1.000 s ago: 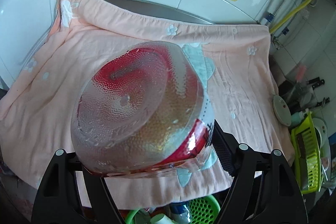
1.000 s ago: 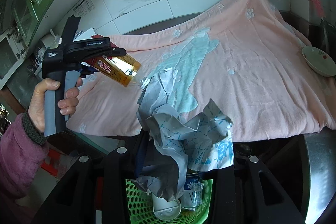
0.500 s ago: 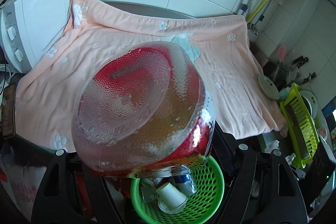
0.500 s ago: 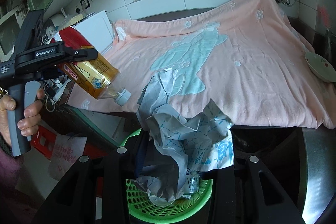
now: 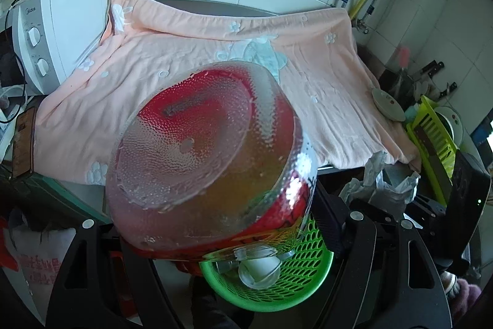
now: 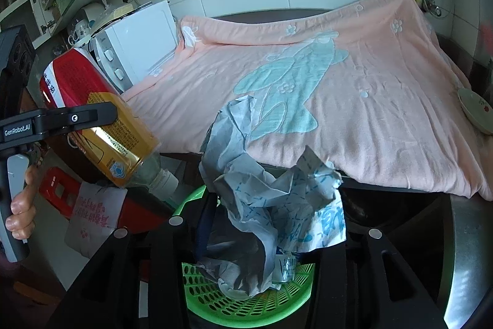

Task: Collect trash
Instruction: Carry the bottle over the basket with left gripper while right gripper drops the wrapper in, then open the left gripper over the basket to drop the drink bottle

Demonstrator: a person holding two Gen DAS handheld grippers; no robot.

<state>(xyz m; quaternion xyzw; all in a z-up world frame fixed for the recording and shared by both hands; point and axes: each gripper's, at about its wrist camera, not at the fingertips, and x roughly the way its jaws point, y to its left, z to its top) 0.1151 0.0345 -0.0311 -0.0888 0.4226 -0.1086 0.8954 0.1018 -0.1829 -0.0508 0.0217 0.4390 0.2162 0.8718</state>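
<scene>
A clear plastic bottle (image 5: 209,150) with a red and gold label fills the left wrist view, its base towards the camera. My left gripper (image 5: 222,224) is shut on it, cap end down, over the green basket (image 5: 295,276). The right wrist view shows the bottle (image 6: 101,119) tilted in the left gripper (image 6: 104,125), gripped by a hand (image 6: 21,211). My right gripper (image 6: 268,221) holds crumpled printed paper (image 6: 271,199) above the basket (image 6: 209,307). Its jaws are opening, the paper still between them. A white cup (image 5: 258,270) lies in the basket.
A pink towel (image 6: 369,100) covers the counter behind the basket. A white appliance (image 5: 52,30) stands at its left end, a small bowl (image 6: 474,110) at its right. A yellow-green dish rack (image 5: 431,144) is further right. A red stool (image 6: 61,187) stands on the floor.
My left gripper has carried the bottle from above the towel, past the counter edge, to above the basket. The right gripper and its paper have shifted slightly over the basket.
</scene>
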